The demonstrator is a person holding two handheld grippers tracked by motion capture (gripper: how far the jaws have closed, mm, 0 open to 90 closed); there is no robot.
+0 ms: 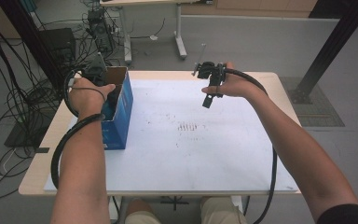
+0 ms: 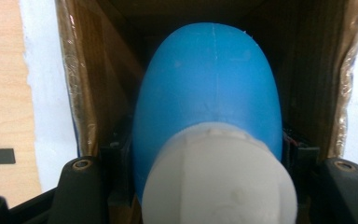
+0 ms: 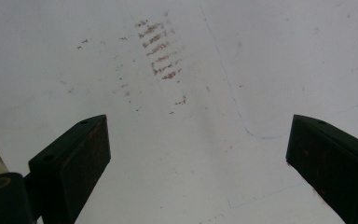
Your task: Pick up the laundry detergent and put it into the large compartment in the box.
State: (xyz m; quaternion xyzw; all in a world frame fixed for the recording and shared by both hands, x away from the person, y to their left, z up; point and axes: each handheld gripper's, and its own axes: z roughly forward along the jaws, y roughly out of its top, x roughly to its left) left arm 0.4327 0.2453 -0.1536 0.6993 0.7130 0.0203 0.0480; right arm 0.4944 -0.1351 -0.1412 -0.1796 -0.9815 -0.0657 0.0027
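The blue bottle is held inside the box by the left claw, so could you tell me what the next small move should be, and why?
Probably keep lowering a little, then open. In the left gripper view the left claw is shut on the blue bottle, white cap nearest the camera, between the brown inner walls of the cardboard box. Whether the bottle touches the bottom cannot be seen. The right claw hangs open over the white mat.

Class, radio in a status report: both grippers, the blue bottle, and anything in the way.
Left gripper shut on blue bottle, inside the cardboard box. Right gripper open over the white mat, nothing between its jaws. Box walls close beside the bottle.
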